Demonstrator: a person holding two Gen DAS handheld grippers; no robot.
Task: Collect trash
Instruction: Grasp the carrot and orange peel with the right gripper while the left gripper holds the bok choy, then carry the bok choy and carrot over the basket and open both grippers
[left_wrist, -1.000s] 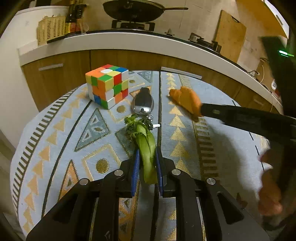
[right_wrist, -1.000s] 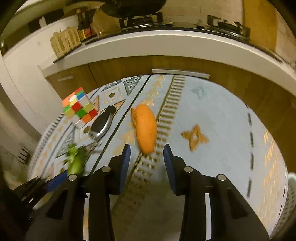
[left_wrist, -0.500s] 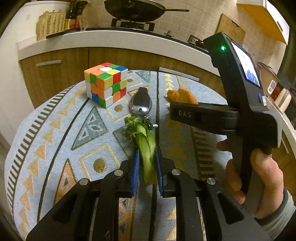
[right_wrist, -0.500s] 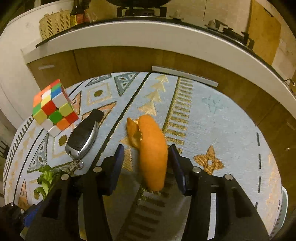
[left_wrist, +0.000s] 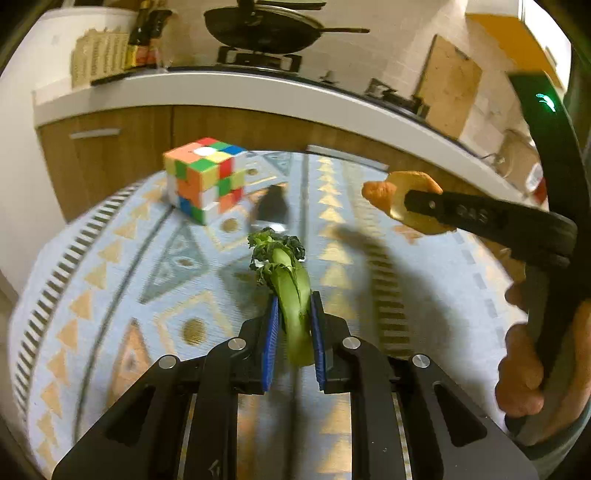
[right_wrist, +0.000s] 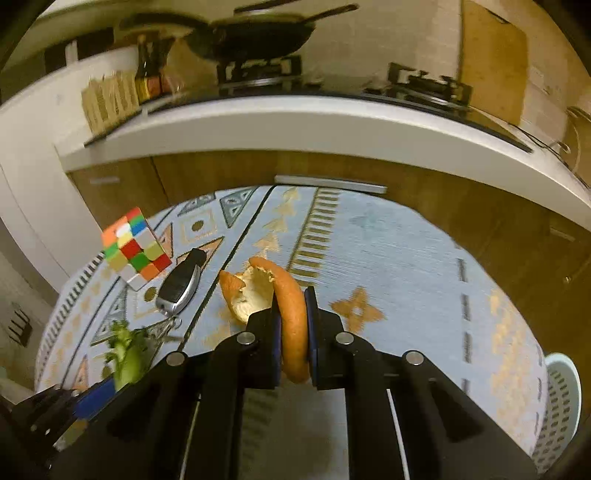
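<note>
The left tool (left_wrist: 293, 325) is clamped on a green vegetable stalk (left_wrist: 291, 295), its blue pads pressed against both sides of the pale stem. The leafy end points forward, away from the tool, and the whole stalk is held above the patterned cloth (left_wrist: 110, 280) that covers the bench.

The right tool (right_wrist: 291, 332) is clamped on a piece of orange peel (right_wrist: 288, 306). The curved strip sits upright between the pads, and a torn flap showing its white inside sticks out to the left. In the left wrist view this same peel hangs in the air at the tip of the right tool, clear of the cloth, with its shadow falling below it.

On the cloth, a colourful puzzle cube (left_wrist: 205, 184) stands at the far left, and a black and silver car key (right_wrist: 181, 284) lies just beside it. A white slatted bin (right_wrist: 557, 402) shows at the lower right edge of the right wrist view, beyond the bench edge. Behind the bench runs a white kitchen counter (right_wrist: 295, 125) with a dark pan (left_wrist: 264, 31) on the stove.
</note>
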